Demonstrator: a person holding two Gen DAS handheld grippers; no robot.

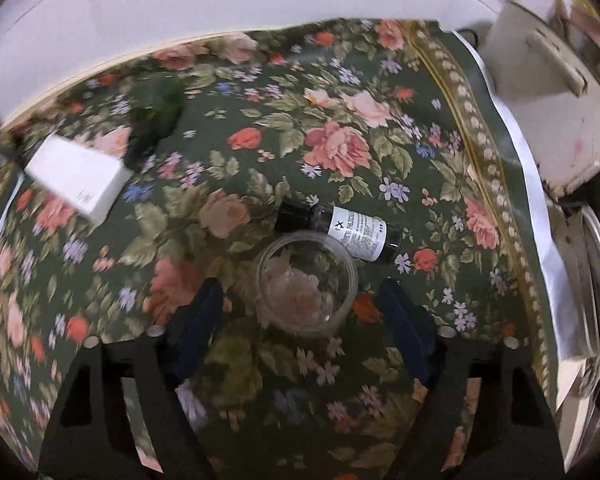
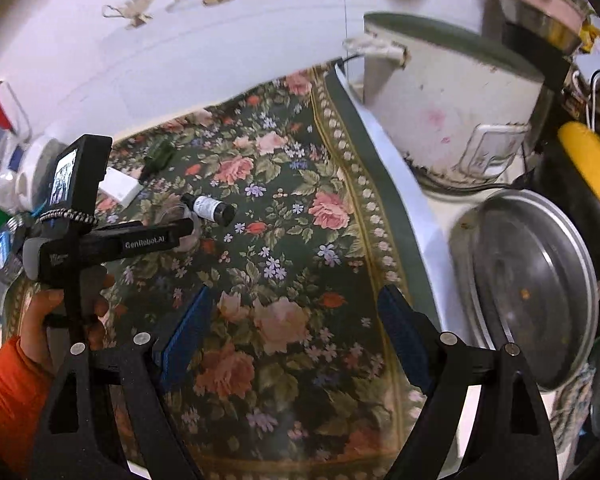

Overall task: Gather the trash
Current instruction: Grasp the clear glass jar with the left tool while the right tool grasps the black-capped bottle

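A dark green floral tablecloth (image 1: 340,152) covers the tabletop, its pale bordered edge (image 2: 364,184) ahead and right of the hand-held gripper; a white wall (image 1: 180,4) rises beyond; a worn white pot (image 2: 452,112) and a metal lid (image 2: 532,288) stand farther right

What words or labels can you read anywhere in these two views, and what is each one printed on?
"GenRobot.AI": white lettering on the side of the left gripper, seen in the right wrist view.
Small dark bottle: white label with a bold mark like an "X" and lines of fine print, too small to read.
White box: a small grey mark on its end, too blurred to read.
Grey patch on the same gripper's body: pale lettering, unreadable.
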